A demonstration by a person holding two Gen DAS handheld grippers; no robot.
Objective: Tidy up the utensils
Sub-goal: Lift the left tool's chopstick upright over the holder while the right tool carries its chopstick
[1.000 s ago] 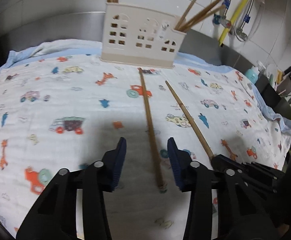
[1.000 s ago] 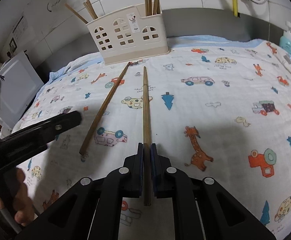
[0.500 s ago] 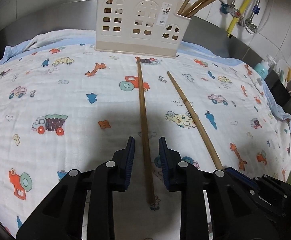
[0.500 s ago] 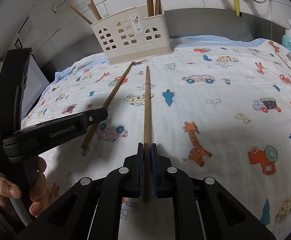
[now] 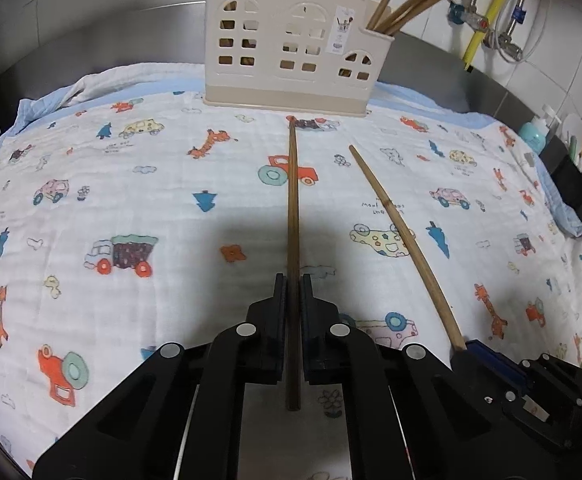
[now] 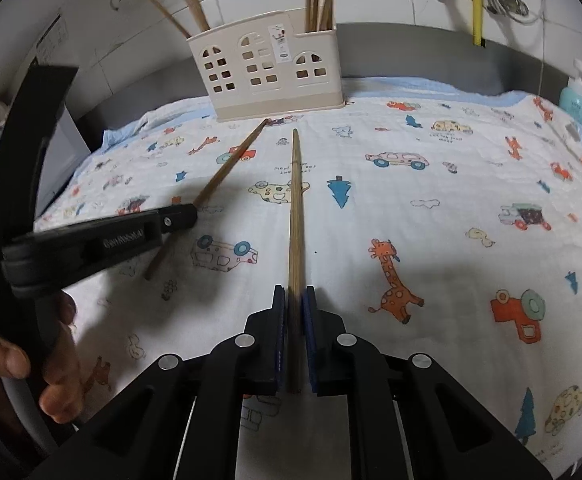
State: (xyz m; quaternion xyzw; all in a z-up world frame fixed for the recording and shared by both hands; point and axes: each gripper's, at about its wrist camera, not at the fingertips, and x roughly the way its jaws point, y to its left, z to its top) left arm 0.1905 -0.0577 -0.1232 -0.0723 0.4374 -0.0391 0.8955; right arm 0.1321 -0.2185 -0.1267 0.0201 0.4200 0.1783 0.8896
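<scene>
Two wooden chopsticks lie on a cartoon-print cloth (image 5: 131,208), pointing toward a cream house-shaped utensil holder (image 5: 291,60) that stands at the back with several chopsticks in its end compartments. My left gripper (image 5: 291,280) is shut on the near part of the left chopstick (image 5: 292,200). In the right wrist view, my right gripper (image 6: 294,292) is shut on the right chopstick (image 6: 295,208). The same view shows the left gripper (image 6: 187,214) gripping its chopstick (image 6: 231,162), with a person's hand (image 6: 11,360) on its handle. The holder (image 6: 267,72) stands beyond both tips.
A steel back wall and white tiles rise behind the holder. A yellow pipe (image 5: 487,12) with hoses hangs at the back right. A blue soap bottle (image 6: 575,100) and dark containers (image 5: 571,184) stand past the cloth's right edge.
The left gripper's jaws have closed from wide open onto the left chopstick. The right gripper has kept its grip on the other chopstick and barely moved.
</scene>
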